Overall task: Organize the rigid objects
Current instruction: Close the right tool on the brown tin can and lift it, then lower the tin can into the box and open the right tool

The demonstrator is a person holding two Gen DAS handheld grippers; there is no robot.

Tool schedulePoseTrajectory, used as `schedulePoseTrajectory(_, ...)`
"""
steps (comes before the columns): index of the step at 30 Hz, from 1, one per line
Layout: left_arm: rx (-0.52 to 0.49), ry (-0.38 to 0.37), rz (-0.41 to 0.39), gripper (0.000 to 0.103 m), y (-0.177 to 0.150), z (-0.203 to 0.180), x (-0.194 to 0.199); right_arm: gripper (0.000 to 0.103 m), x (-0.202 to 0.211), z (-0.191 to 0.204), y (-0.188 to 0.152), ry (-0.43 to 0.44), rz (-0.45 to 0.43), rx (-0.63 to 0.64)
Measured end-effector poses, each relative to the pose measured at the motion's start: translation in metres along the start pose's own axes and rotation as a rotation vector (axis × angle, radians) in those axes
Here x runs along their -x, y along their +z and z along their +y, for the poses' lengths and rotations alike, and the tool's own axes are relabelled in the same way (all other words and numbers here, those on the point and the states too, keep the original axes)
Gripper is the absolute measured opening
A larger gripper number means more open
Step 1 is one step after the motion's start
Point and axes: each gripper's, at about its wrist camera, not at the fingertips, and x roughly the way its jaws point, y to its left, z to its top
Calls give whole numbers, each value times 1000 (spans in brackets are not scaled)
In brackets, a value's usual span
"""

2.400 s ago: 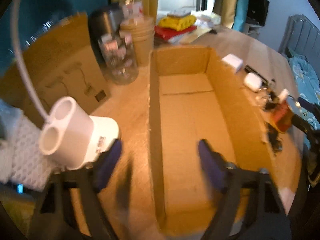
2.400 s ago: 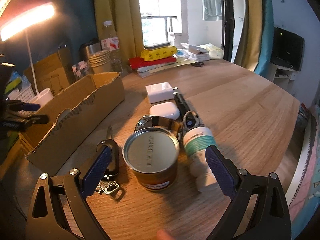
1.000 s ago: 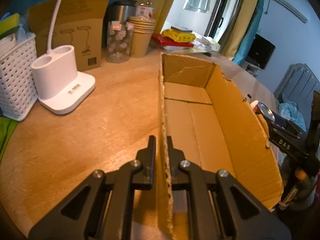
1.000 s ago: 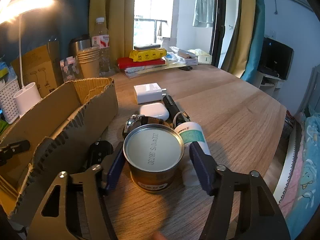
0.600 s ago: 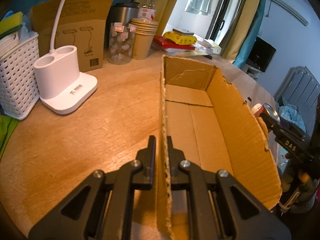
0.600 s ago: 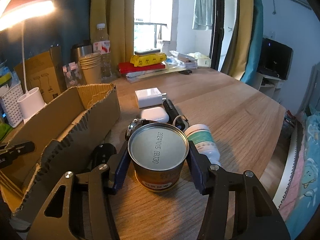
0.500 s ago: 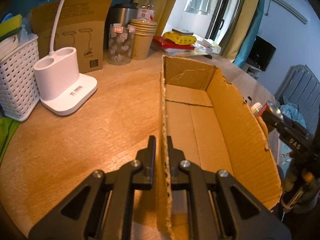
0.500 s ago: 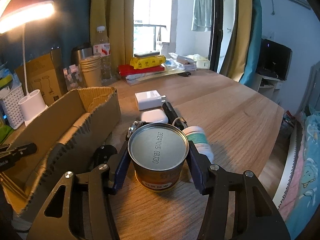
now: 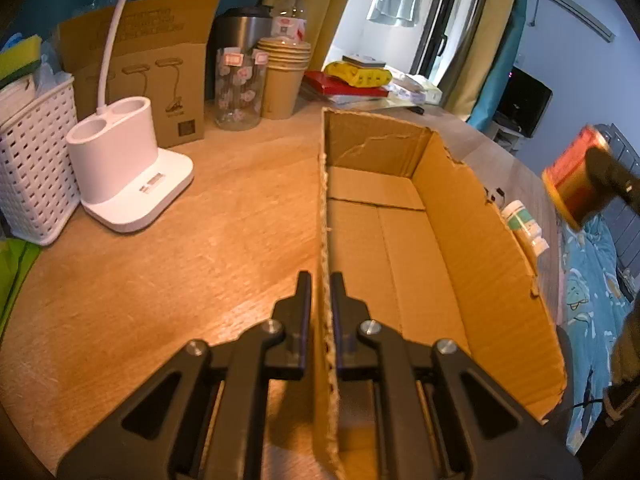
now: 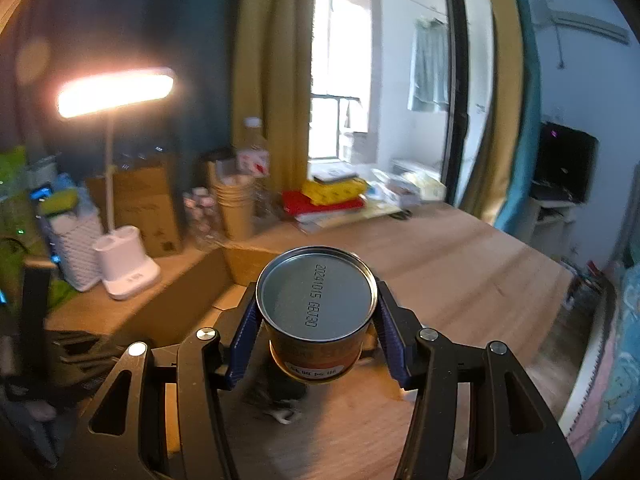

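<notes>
Can lifted for the box, box wall pinned.

Left wrist view: left claw (image 9: 321, 280) clenched on the near wall of the cardboard box (image 9: 448, 184), likely to steady it on the tabletop (image 9: 180, 264); empty inside; tin can (image 9: 576, 184) in the air beyond its right wall.
Right wrist view: right claw (image 10: 316, 320) grasping the can (image 10: 316, 300), clear of the tabletop; grey lid with a printed date, orange side, upright.

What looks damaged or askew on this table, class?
The cardboard box has ragged, torn top edges, worst along its right wall, with a crack across its far end wall. Beyond that wall, a white bottle lies on its side on the table.
</notes>
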Motion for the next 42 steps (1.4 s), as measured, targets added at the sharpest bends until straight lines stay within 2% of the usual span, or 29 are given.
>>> schedulePoseTrajectory(5,3,1,4,9,0,0,0,57,5,28,5,72,-7,42)
schedulePoseTrajectory(11,4,3,10,9,0,0,0,57,-3,54,-1,156,27,70)
schedulePoseTrajectory(18,8,0,14,9,0,1,-2,57,-22,75,-18,219,105,85)
schedulePoseTrajectory(26,22,5,18,9,0,5,-3,57,-43,77,-37,297,215,60)
schedulePoseTrajectory(34,32,23,1,9,-1,8,1,57,-49,82,-46,323,273,104)
schedulePoseTrajectory(42,30,38,-9,9,-4,5,6,57,-47,85,-49,309,272,167)
